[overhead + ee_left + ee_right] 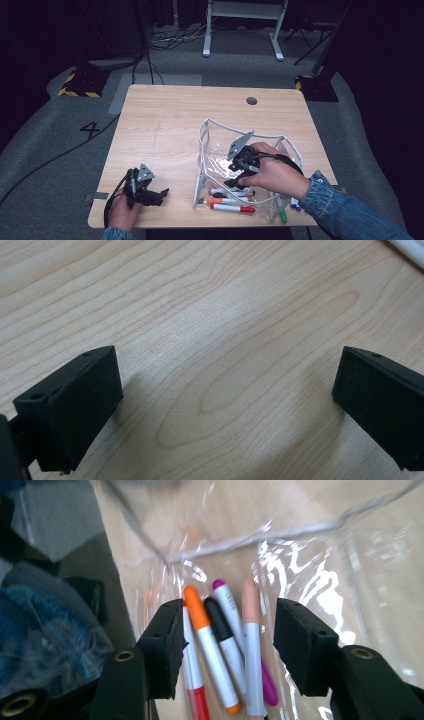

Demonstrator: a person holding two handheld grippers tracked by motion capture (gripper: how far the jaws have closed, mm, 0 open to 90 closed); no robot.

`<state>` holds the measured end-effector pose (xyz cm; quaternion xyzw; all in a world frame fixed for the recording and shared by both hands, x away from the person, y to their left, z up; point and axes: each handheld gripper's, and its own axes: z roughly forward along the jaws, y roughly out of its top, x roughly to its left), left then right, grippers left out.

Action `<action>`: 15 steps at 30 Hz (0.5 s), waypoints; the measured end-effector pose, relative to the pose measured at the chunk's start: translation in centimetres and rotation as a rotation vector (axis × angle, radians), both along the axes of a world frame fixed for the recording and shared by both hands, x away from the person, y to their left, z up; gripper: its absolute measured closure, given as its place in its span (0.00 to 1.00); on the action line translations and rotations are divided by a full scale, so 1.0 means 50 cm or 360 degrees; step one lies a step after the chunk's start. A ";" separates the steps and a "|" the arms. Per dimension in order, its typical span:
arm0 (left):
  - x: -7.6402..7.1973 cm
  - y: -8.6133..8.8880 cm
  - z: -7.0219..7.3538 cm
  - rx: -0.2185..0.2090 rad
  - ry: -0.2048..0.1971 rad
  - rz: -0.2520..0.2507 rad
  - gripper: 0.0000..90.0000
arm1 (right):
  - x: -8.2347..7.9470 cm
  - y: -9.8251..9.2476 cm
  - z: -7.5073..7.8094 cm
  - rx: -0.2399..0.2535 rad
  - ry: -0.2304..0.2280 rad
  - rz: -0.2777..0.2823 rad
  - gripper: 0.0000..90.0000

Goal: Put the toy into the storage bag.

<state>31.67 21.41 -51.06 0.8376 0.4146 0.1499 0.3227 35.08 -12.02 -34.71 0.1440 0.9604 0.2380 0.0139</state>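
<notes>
- The green marker [283, 216] beside the clear plastic pouch [215, 145] is mostly hidden behind the pouch's edge and the blue denim sleeve [345, 210].
- In the right gripper view the bottom edge cuts off the red-capped white marker [197, 700].
- The pouch's far wall there is blurred.
- A white strip [407, 249] is cut off at the left gripper view's top corner; what it is cannot be told.

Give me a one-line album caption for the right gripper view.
The right gripper hangs open above markers lying inside a clear plastic pouch.
</notes>
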 end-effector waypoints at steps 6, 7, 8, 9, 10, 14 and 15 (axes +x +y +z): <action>0.000 0.000 0.000 0.0000 0.0000 0.0000 0.00 | -0.003 -0.040 0.051 0.0121 -0.0090 -0.0071 0.50; 0.000 0.000 0.000 0.0000 0.0000 0.0000 0.00 | -0.004 -0.047 0.057 0.0132 -0.0100 -0.0076 0.50; 0.000 0.000 0.000 0.0000 -0.0001 0.0000 0.00 | -0.006 -0.056 0.065 0.0146 -0.0112 -0.0089 0.50; 0.000 0.000 0.000 0.0000 0.0000 0.0000 0.00 | -0.006 -0.070 0.075 0.0160 -0.0134 -0.0106 0.50; 0.000 0.000 0.000 0.0000 0.0000 0.0000 0.00 | -0.007 -0.081 0.083 0.0174 -0.0147 -0.0127 0.50; 0.000 0.000 0.000 0.0000 0.0000 0.0000 0.00 | -0.007 -0.129 0.105 0.0201 -0.0186 -0.0215 0.50; 0.000 0.000 0.000 -0.0001 0.0000 0.0000 0.00 | -0.007 -0.141 0.108 0.0208 -0.0194 -0.0240 0.50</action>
